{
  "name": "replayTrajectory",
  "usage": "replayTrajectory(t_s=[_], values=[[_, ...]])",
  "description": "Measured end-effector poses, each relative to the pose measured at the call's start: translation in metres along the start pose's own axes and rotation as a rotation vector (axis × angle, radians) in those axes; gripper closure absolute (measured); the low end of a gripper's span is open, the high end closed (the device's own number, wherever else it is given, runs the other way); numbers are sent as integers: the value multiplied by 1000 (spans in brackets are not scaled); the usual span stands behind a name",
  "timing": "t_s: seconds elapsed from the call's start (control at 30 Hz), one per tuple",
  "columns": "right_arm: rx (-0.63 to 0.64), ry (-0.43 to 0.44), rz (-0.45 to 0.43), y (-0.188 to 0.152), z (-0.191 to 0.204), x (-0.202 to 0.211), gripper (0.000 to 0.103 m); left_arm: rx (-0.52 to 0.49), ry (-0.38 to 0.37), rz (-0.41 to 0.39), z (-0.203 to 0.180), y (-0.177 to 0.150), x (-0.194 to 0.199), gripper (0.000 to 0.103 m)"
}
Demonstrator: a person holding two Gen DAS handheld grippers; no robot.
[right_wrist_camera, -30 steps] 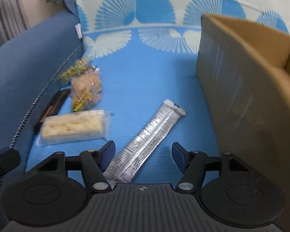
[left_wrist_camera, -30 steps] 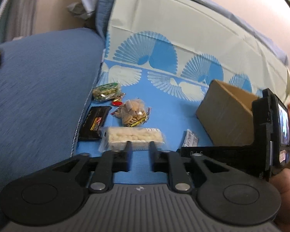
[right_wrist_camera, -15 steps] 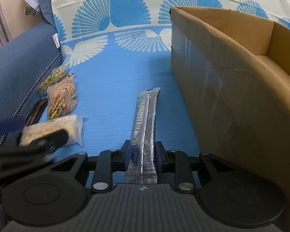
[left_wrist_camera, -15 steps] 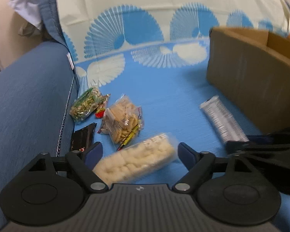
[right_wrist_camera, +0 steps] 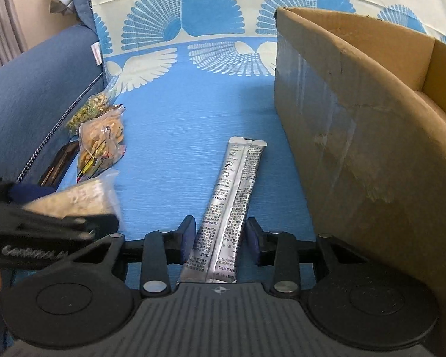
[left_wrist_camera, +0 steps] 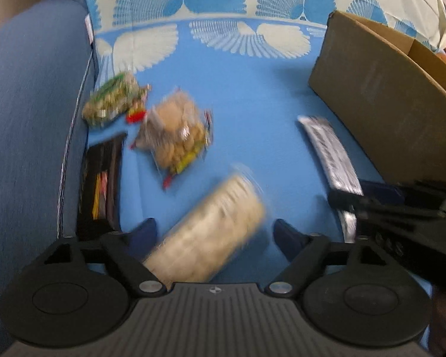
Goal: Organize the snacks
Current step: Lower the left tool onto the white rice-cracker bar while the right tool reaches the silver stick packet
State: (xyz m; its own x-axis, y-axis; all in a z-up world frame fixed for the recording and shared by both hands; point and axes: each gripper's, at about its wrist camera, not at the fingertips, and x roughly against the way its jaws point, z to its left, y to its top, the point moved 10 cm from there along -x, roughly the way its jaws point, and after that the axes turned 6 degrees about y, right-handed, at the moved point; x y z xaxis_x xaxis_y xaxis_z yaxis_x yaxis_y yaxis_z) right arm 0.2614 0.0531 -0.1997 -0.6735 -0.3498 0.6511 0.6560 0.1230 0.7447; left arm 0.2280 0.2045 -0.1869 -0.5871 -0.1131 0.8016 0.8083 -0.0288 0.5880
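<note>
My left gripper (left_wrist_camera: 214,232) is open, its fingers on either side of a pale cracker pack (left_wrist_camera: 211,238) that lies on the blue cloth. My right gripper (right_wrist_camera: 221,232) is shut on a long silver stick sachet (right_wrist_camera: 232,202), which points away along the cloth. The sachet (left_wrist_camera: 330,151) also shows in the left wrist view with the right gripper (left_wrist_camera: 356,202) at its near end. A cardboard box (right_wrist_camera: 356,113) stands open on the right. A biscuit bag (left_wrist_camera: 175,136), a green nut pack (left_wrist_camera: 110,101) and a dark bar (left_wrist_camera: 101,172) lie at the left.
A blue sofa cushion (left_wrist_camera: 29,119) rises along the left edge of the patterned cloth (left_wrist_camera: 252,95). The box wall (left_wrist_camera: 380,101) stands close to the right of the sachet. The left gripper body (right_wrist_camera: 38,232) sits low left in the right wrist view.
My left gripper opened and moved forward until the cracker pack lay between its fingers. My right gripper closed on the silver sachet and has stayed there.
</note>
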Motion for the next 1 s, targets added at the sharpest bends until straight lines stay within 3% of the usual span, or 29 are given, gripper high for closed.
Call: replayTrajectory(t_s=[0.07, 0.1, 0.17, 0.23, 0.43, 0.57, 0.7, 0.8, 0.9, 0.97, 1.0], values=[[18, 2, -7, -1, 1, 2, 72, 18, 20, 19, 1, -10, 2, 41], [25, 6, -12, -2, 2, 3, 73, 28, 27, 15, 2, -14, 7, 53], [36, 14, -18, -2, 2, 7, 79, 65, 21, 22, 2, -19, 15, 63], [58, 26, -26, -2, 5, 13, 87, 139, 7, 35, 5, -23, 23, 63], [98, 118, 62, -11, 16, 34, 91, 361, -48, 84, 5, -48, 50, 63], [107, 179, 108, -25, 19, 57, 95, 363, -87, 60, -11, -63, 73, 63], [141, 283, 175, -55, 25, 88, 95, 322, -69, 31, -21, -84, 84, 63], [154, 292, 198, -72, 24, 104, 94, 345, -74, -19, -19, -85, 95, 63], [120, 276, 180, -82, 16, 115, 81, 326, -76, -38, -24, -84, 101, 63], [112, 266, 137, -80, 16, 118, 58, 314, -68, -36, -28, -84, 101, 62], [115, 261, 114, -77, 17, 118, 54, 314, -68, -33, -27, -84, 100, 62]])
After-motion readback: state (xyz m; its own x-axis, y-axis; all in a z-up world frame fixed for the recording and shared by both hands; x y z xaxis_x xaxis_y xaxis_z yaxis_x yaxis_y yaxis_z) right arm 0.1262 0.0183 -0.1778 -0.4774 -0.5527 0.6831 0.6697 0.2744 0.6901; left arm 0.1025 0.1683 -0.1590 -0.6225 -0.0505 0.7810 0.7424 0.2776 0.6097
